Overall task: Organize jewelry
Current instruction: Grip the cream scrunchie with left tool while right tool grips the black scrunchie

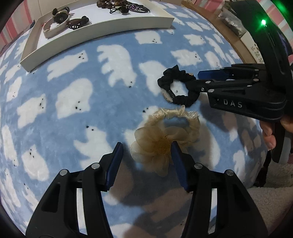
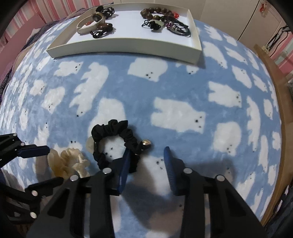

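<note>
Black fabric identifies the scrunchie [image 2: 113,142] nearest your right hand-held gripper [image 2: 146,170]; it lies flat on the blue polar-bear blanket [image 2: 183,87], with a small gold bead [image 2: 145,142] at its edge. Your right gripper's jaws stand apart: one blue pad overlaps the scrunchie's near rim, the other rests beside it over bare blanket. Just beside the black scrunchie lies a cream organza flower scrunchie [image 1: 164,135]. Your left hand-held gripper [image 1: 146,164] is spread wide, its right pad against the flower, its left pad clear of it. At the far edge of the blanket sits a white tray [image 2: 128,49] holding a wooden bead bracelet [image 2: 155,13], dark hair ties [image 2: 180,29] and a cream bangle [image 2: 87,25].
</note>
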`<state>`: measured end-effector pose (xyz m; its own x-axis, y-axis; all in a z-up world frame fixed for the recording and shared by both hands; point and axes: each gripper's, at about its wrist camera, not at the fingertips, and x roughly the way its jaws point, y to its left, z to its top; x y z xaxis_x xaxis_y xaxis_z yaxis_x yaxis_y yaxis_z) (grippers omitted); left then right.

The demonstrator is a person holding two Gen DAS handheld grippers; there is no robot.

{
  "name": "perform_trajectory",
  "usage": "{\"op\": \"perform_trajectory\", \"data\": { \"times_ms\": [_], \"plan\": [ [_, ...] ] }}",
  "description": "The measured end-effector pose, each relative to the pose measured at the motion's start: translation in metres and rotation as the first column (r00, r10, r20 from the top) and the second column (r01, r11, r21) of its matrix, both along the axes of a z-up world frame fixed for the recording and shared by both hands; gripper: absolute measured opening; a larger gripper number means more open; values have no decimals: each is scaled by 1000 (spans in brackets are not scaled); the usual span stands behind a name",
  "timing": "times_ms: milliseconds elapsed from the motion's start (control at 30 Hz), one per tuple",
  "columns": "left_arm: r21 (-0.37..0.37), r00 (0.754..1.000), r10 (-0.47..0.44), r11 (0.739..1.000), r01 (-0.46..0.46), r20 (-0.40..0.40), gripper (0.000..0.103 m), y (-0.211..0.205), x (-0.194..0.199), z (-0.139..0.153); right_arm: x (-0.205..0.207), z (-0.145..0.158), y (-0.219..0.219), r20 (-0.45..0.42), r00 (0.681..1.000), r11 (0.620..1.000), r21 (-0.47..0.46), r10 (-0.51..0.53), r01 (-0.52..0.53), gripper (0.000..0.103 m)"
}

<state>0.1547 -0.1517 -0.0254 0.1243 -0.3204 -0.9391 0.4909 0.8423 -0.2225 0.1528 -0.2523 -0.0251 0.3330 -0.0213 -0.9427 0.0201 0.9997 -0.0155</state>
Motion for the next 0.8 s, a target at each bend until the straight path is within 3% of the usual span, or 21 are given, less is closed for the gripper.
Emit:
{"op": "perform_trajectory", "data": {
  "times_ms": [133,333,600,800],
  "plan": [
    [-6,1000,-14,1000,14,3,33,-4,0,0,4,-1,4,1,1000,1000,3,14,-14,23],
    [-7,999,-34,999,34,14,19,-10,-4,2,7,-2,6,16,1000,1000,-14,22,-22,19],
    [6,999,-37,999,37,39,17,-10,-7,5,7,3,20,49,998,998,-50,26,-23,9],
    [3,998,-12,1000,12,67,17,5,-5,11,6,17,11,83,996,997,-73,9,-3,9]
  ]
}}
